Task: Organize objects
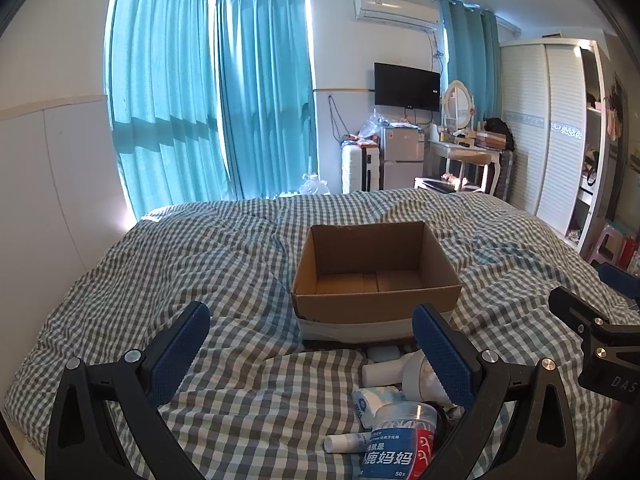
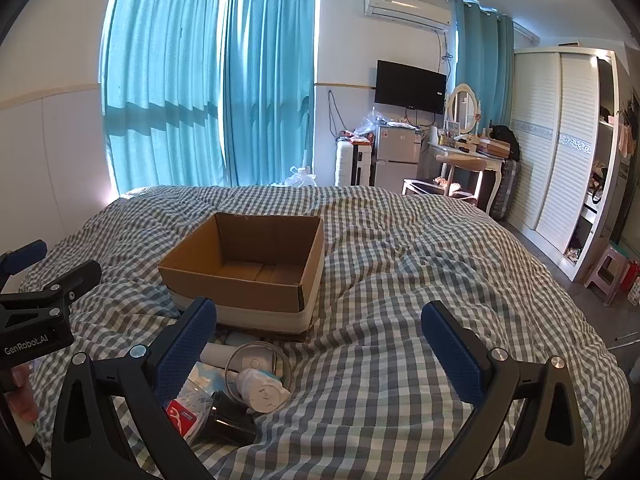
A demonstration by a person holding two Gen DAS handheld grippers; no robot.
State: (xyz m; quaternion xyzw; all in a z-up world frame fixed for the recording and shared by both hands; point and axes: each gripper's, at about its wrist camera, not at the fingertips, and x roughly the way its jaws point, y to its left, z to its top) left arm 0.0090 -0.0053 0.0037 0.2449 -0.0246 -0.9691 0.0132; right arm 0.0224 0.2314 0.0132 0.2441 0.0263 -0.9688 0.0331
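Clutter lies heaped on the grey-and-white checked bed cover (image 2: pixel 400 280) just short of the open brown cardboard box (image 1: pixel 376 276): a white tube (image 1: pixel 382 372), a clear round tub with a blue label (image 1: pixel 400 440), a white plug (image 2: pixel 266 392). Left claw (image 1: pixel 312 356) hangs wide apart, the heap by its right finger; right claw (image 2: pixel 320 356) gapes too, over bare quilt stretching rightward.

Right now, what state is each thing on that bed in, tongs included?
Cardboard box: open-topped, empty, upright on the checked duvet.
Left tongs: open, holding nothing.
Right tongs: open, holding nothing.
Dental floss pick jar: lying on its side, lid on.
White plug adapter: loose in the pile.
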